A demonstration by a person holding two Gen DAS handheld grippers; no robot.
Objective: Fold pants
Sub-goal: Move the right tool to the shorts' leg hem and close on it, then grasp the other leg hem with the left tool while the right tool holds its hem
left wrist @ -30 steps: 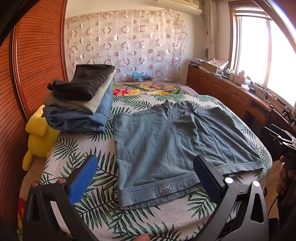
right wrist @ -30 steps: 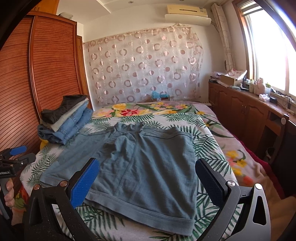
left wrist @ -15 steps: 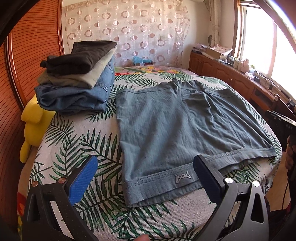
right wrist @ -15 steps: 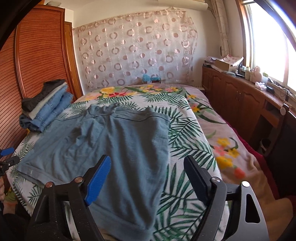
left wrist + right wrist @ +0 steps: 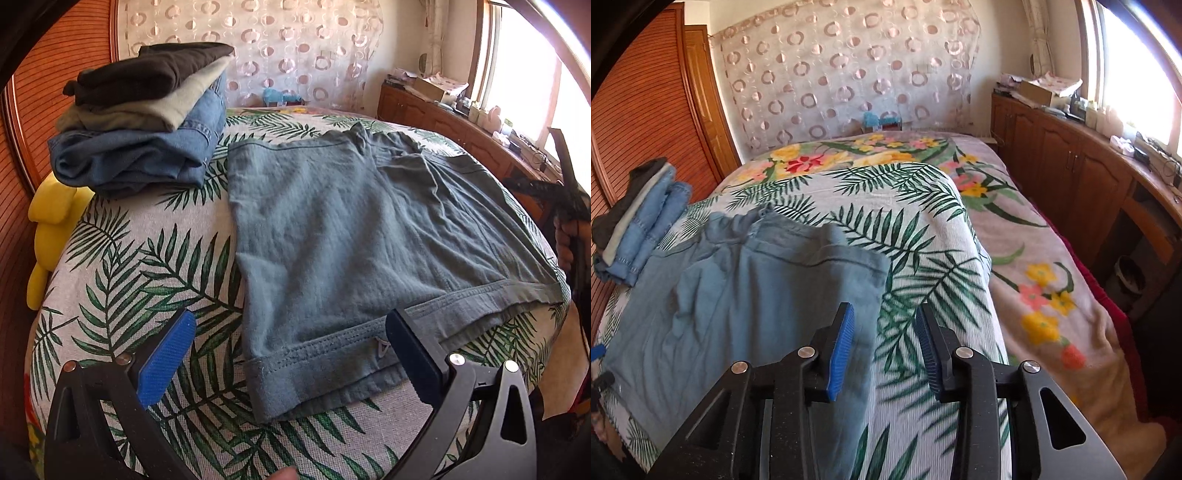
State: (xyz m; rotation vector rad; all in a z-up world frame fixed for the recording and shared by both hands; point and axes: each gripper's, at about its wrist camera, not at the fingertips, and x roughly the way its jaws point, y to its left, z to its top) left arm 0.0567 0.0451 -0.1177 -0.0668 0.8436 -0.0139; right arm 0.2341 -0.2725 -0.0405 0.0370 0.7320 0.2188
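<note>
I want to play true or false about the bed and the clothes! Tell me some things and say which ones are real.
1. The blue-grey shorts lie spread out flat on the bed. True.
2. The folded clothes pile has a black piece on top. True.
3. The left gripper is squeezing the shorts. False: its fingers stand wide apart over the hem, not pressing it.
4. A yellow soft toy sits in the middle of the bed. False: it hangs beside the bed's edge, below the pile.
5. The right gripper has its fingers partly closed, near the shorts' side edge. True: they have just been closing, and no cloth is pinched between them yet.
</note>
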